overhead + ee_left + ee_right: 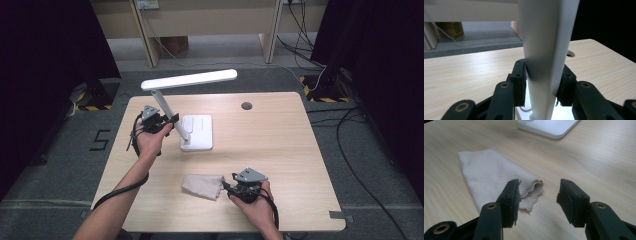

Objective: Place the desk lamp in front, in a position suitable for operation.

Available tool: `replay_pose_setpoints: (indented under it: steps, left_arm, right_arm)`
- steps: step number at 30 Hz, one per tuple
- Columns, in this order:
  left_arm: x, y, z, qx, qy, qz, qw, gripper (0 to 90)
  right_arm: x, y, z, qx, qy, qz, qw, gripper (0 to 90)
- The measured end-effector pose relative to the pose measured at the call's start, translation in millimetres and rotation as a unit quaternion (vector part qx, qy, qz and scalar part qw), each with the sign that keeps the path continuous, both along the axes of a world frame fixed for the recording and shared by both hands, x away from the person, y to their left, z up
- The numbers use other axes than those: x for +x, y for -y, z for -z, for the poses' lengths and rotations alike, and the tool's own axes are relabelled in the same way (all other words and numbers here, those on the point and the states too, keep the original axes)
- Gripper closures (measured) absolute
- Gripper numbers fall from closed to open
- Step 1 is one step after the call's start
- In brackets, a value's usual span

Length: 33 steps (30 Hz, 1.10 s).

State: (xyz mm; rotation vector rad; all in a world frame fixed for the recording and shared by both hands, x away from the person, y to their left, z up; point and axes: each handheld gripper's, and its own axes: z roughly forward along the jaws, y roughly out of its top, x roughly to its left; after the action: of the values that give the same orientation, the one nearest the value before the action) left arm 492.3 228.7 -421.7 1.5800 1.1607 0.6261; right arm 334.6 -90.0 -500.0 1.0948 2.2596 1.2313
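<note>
Clearly the likeliest slip lies at the lamp [186, 107]: the left gripper [170, 121] has its jaws clamped on the slanted white arm, partway up from the base [198, 131], and a pull or twist from there could tip the lamp or skid it across the table [280, 145], since the long lit head reaches out well above and away from that base. A second risk, judged from the right gripper view, is a poor pinch on the cloth [491, 175]: the right gripper [537, 195] has its jaws apart, with one jaw over the scalloped hem and the other over bare wood, so closing as it stands might catch only the hem's edge or nothing. The cloth lies flat, in front of the lamp base on the person's side, well apart from it. It is beige, folded into a rough wedge, with a fine waffle weave and a wavy stitched edge at its near corner.
</note>
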Motion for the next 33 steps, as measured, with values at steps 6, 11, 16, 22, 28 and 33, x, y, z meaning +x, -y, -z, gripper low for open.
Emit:
replay_pose_setpoints:
  steps: [6, 11, 16, 22, 28, 33]
  left_arm:
    - [-1.5, 5.3, -2.4, 0.009, -0.007, -0.023, 0.9997, 67.5]
    - [-5.9, 9.1, -4.0, 0.012, -0.014, -0.040, 0.9990, 68.5]
    - [-11.4, 11.8, -5.4, 0.012, -0.020, -0.045, 0.9987, 68.5]
    - [-26.5, 16.1, -6.4, 0.012, -0.024, -0.044, 0.9987, 69.2]
    - [-41.9, 21.6, -5.5, 0.010, -0.020, -0.043, 0.9988, 69.5]
    - [-54.0, 25.1, -4.4, 0.009, -0.015, -0.039, 0.9991, 69.2]
  right_arm:
    - [-0.6, 0.5, -0.3, 0.003, -0.001, -0.001, 1.0000, 50.9]
    - [-1.1, 1.3, -0.6, 0.003, -0.004, 0.000, 1.0000, 50.7]
    - [-2.3, 1.0, -1.1, -0.001, -0.003, -0.004, 1.0000, 50.5]
    - [-4.6, -1.5, -2.8, 0.000, -0.004, -0.011, 0.9999, 50.2]
    - [-6.4, -3.7, -4.6, -0.002, -0.004, -0.017, 0.9998, 50.0]
    - [-8.4, -8.0, -5.0, 0.001, -0.006, -0.033, 0.9994, 48.8]
